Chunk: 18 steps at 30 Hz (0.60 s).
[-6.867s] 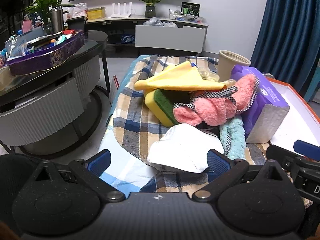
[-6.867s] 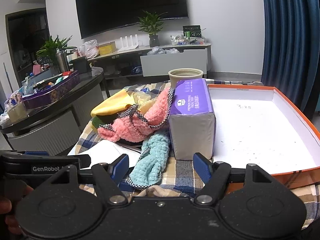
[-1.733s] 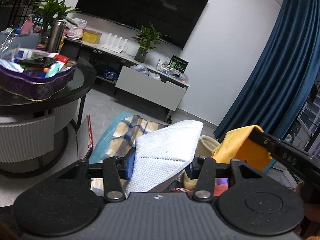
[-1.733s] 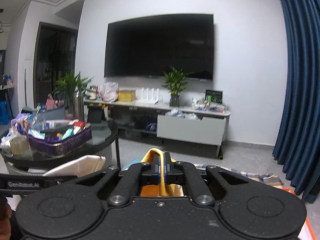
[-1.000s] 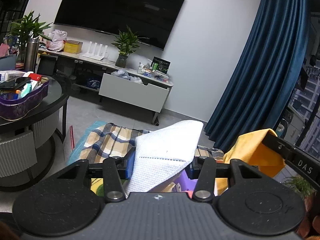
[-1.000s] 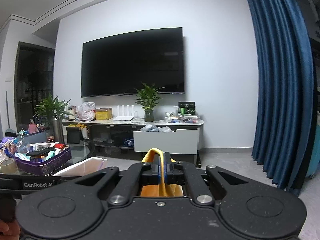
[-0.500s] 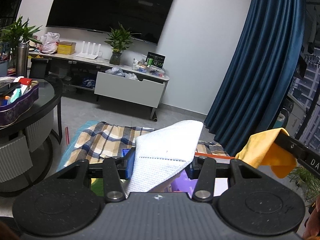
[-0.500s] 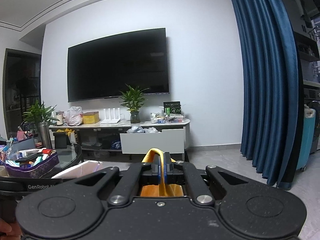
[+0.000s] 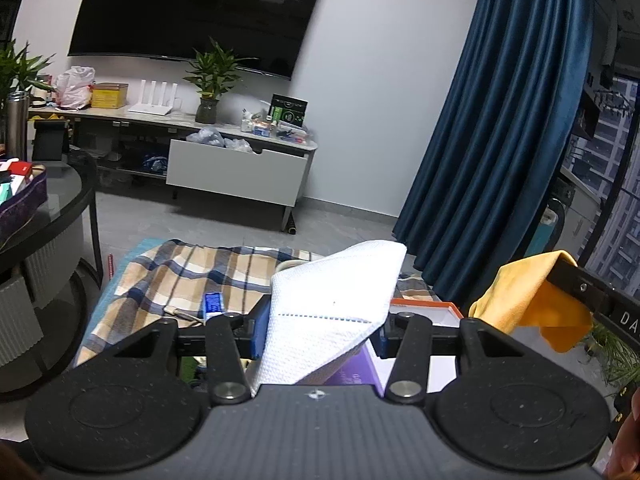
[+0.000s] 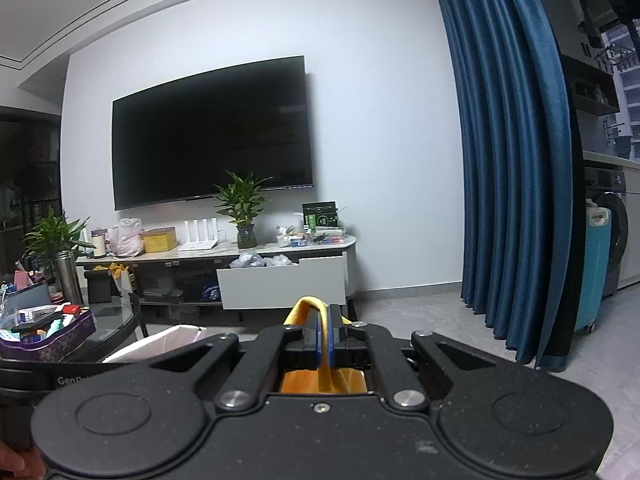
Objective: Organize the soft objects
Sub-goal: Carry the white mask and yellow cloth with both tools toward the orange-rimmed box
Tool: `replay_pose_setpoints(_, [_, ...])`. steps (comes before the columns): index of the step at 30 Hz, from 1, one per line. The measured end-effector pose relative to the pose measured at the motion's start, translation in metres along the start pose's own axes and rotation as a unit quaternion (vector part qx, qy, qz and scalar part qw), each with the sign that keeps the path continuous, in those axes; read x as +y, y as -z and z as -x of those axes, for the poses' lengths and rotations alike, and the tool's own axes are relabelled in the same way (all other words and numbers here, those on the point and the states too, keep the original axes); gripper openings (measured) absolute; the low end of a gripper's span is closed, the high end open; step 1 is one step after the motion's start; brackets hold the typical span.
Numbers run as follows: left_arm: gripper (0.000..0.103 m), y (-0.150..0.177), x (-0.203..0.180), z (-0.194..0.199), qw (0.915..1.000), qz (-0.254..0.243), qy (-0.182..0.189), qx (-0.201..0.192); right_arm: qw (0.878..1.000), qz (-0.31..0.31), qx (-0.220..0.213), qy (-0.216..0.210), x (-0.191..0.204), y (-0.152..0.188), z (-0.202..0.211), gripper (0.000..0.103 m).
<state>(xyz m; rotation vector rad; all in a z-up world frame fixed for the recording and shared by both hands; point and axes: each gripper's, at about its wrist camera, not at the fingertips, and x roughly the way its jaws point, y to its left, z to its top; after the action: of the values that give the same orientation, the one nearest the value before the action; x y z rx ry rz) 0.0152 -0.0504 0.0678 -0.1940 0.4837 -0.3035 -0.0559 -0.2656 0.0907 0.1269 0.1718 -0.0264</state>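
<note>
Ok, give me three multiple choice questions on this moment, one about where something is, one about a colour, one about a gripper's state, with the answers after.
1. Where is the potted plant?
A. on the TV cabinet under the television
B. on the floor by the curtain
C. on the plaid blanket

2. What colour is the cloth in the right gripper?
A. pink
B. yellow
C. green

3. What is the left gripper doing?
A. hanging open and empty
B. closed on a cup
C. closed on a white cloth

Answers:
1 A: the plant stands on the TV cabinet, just below the television.
2 B: the yellow cloth hangs from the right gripper in the left wrist view.
3 C: the white cloth sits pinched between the left gripper's blue pads.
</note>
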Motion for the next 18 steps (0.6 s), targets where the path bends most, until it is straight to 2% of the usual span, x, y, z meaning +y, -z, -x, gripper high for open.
replay_pose_setpoints(18, [0.048,0.007,-0.037,-0.021,0.9990,-0.027,0.031,0.019,0.999,-0.017,0.005,0.032,-0.041,0.003,-0.002,0.003])
